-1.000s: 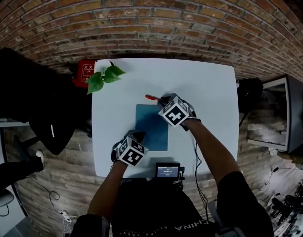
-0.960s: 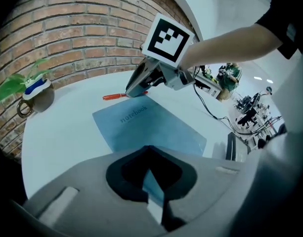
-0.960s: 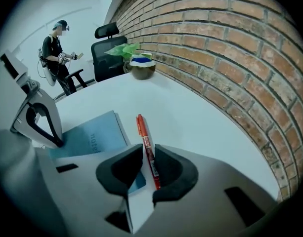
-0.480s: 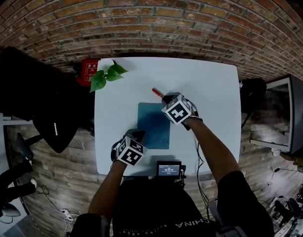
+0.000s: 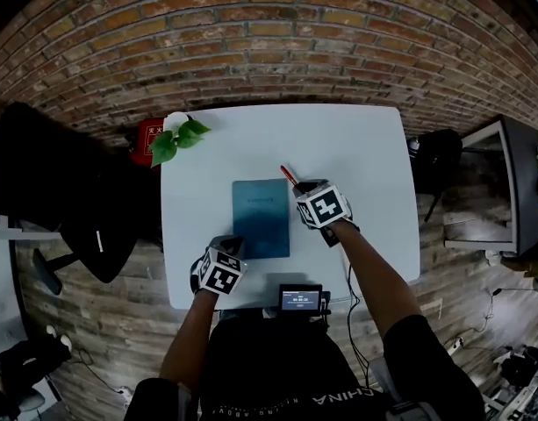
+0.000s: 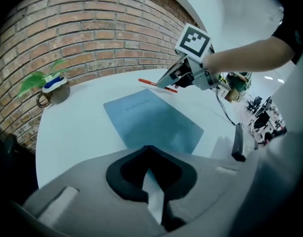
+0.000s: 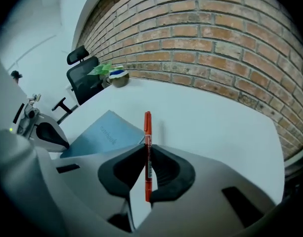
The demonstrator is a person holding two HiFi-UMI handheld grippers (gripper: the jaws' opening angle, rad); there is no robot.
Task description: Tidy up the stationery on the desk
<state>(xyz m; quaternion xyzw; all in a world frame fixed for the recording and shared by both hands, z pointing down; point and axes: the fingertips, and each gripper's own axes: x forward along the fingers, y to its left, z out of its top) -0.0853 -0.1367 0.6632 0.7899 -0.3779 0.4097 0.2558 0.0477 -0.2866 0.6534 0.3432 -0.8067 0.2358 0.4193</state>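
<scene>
A blue notebook (image 5: 261, 217) lies flat near the middle of the white table (image 5: 356, 147). My right gripper (image 5: 300, 186) is just off the notebook's far right corner, shut on a red pen (image 5: 289, 174). Its jaws have just been closing with the pen between them. In the right gripper view the pen (image 7: 148, 142) stands straight out between the pads, its tip above the table and beside the notebook (image 7: 104, 135). My left gripper (image 5: 226, 246) is shut and empty at the notebook's near left corner. The left gripper view shows the notebook (image 6: 151, 120) ahead and the right gripper (image 6: 167, 83) holding the pen (image 6: 153, 84).
A small potted plant (image 5: 176, 139) sits at the table's far left corner. A black device with a lit screen (image 5: 299, 300) is at the near edge. A red box (image 5: 150, 132) is on the floor at the left, below a brick wall. A black office chair (image 7: 82, 75) stands beyond the plant.
The right gripper has shut on the red pen, rolled, and carried it a little to the right, off the table. The left gripper has shifted slightly toward the near left.
</scene>
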